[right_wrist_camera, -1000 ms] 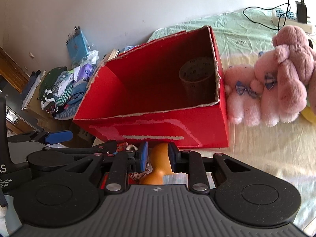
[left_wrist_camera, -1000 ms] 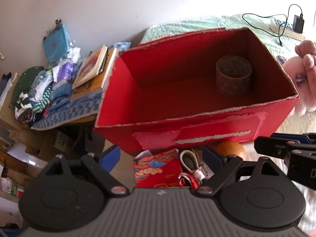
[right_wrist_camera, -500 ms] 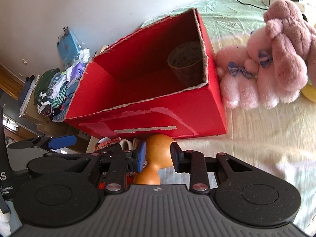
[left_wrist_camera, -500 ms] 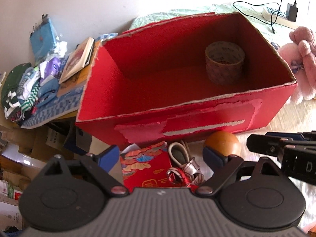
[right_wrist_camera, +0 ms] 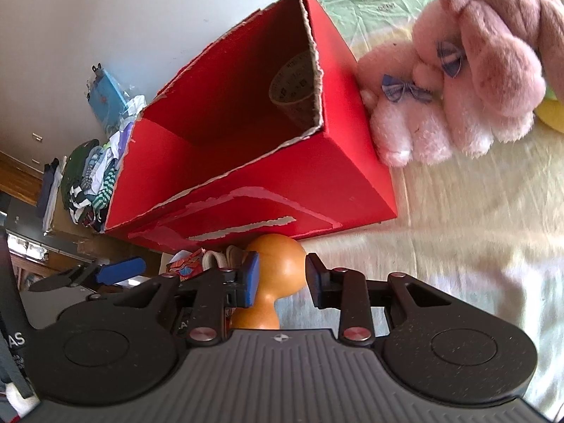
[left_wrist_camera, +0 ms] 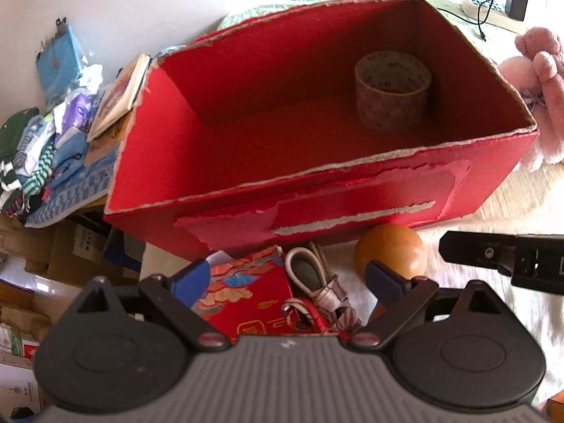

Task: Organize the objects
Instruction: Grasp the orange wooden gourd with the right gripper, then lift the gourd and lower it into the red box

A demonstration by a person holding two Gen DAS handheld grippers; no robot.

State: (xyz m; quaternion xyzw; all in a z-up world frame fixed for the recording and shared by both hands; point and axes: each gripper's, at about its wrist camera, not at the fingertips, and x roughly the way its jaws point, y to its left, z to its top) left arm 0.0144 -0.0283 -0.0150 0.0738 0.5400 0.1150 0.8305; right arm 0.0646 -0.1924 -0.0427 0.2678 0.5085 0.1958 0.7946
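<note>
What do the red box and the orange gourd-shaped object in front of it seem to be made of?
Red box: likely cardboard with a red paper facing; torn edges show pale fibre.
Orange gourd-shaped object: smooth, slightly glossy, possibly polished wood or a dried gourd; plastic cannot be ruled out.

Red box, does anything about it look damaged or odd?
Yes. The red box has ragged top edges showing bare cardboard, as if its flaps were torn off, and its front wall has peeled patches with a pale torn strip. Inside, only a roll of tape sits near the right end.
</note>
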